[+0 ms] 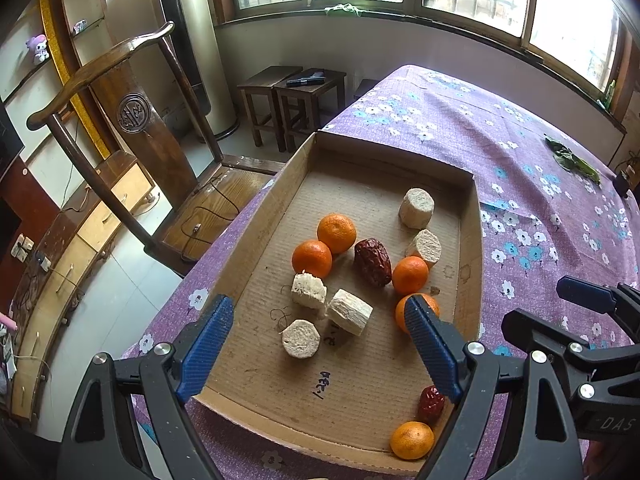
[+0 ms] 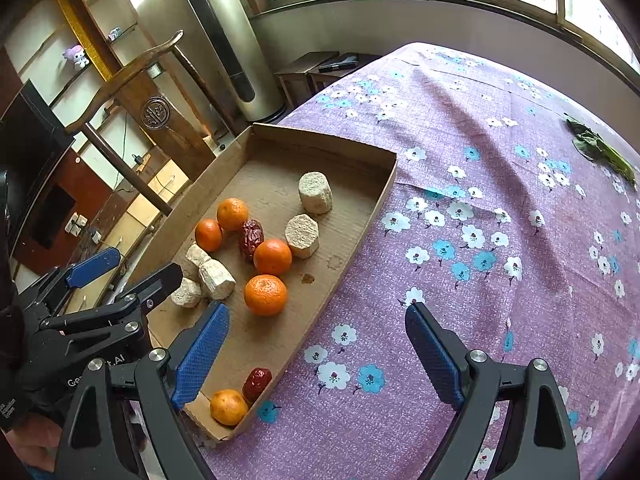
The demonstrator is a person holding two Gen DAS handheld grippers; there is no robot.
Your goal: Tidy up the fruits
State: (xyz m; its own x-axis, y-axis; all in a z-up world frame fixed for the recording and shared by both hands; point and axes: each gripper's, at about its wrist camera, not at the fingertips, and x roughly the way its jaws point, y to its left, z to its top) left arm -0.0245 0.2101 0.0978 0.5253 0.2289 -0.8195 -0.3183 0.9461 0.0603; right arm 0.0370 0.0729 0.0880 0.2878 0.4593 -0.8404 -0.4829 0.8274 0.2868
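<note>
Overhead in the left wrist view, the left gripper (image 1: 318, 344) hangs spread wide and empty over a cardboard tray (image 1: 256, 236) holding tangerines (image 1: 336, 233), red dates (image 1: 373, 262) and pale cut chunks (image 1: 349, 311). From the right wrist view, the right gripper (image 2: 318, 354) gapes empty above the purple flowered tablecloth (image 2: 500, 220), just beside the tray's edge (image 2: 362, 232).

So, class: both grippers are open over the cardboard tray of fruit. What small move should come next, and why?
Probably lower the open left gripper onto the nearest pale stalk piece: it lies free between the fingers, while the right gripper hovers at the tray edge.
</note>
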